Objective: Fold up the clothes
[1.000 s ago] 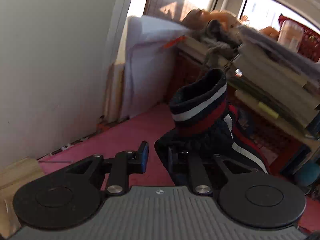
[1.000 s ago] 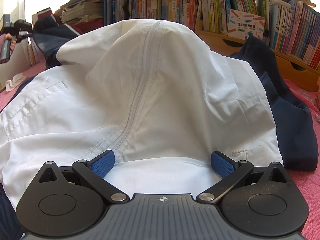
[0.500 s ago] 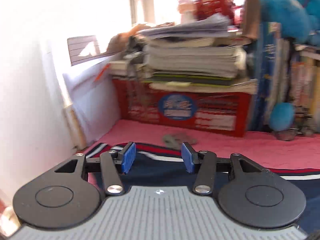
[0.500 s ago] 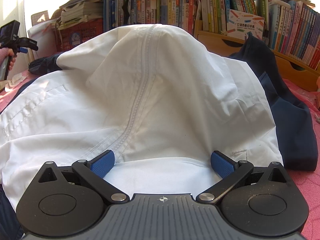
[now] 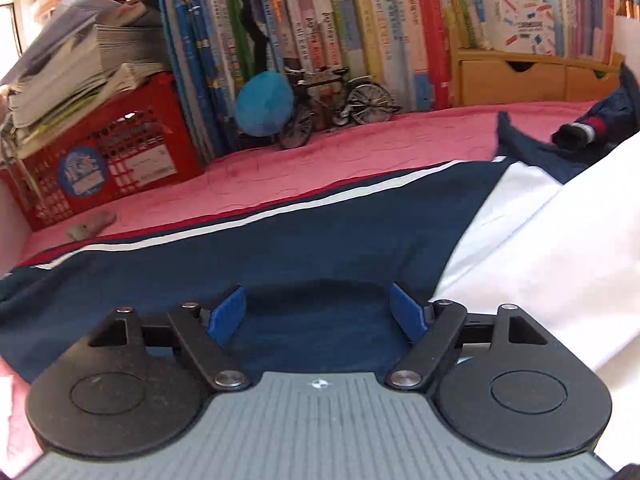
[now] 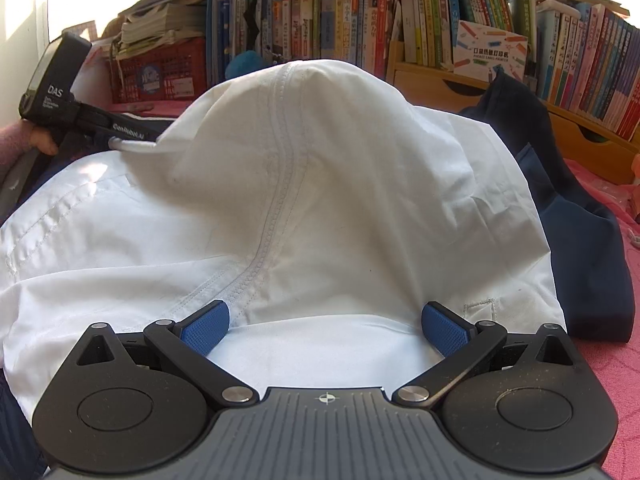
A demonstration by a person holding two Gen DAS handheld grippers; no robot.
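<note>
A navy jacket with a white lining lies on the pink bed cover. In the left wrist view its navy sleeve point(image 5: 280, 248), edged with a red and white stripe, lies flat under my left gripper point(image 5: 318, 314), which is open and empty just above it. A striped cuff point(image 5: 576, 134) lies far right. In the right wrist view the white lining point(image 6: 304, 184) bulges up in front of my right gripper point(image 6: 324, 326), which is open against its near edge. Navy fabric point(image 6: 580, 248) lies to the right. The left gripper's body point(image 6: 60, 92) shows at far left.
A bookshelf full of books point(image 6: 360, 28) runs along the back. A red crate point(image 5: 100, 156) under stacked papers stands at the left. A model bicycle point(image 5: 336, 104) and a blue plush ball point(image 5: 264, 104) stand by the books. Wooden drawers point(image 6: 580, 136) stand at the right.
My left gripper let go of the striped cuff, opened wide and swung right and down over the flat navy sleeve. My right gripper stayed open at the white lining.
</note>
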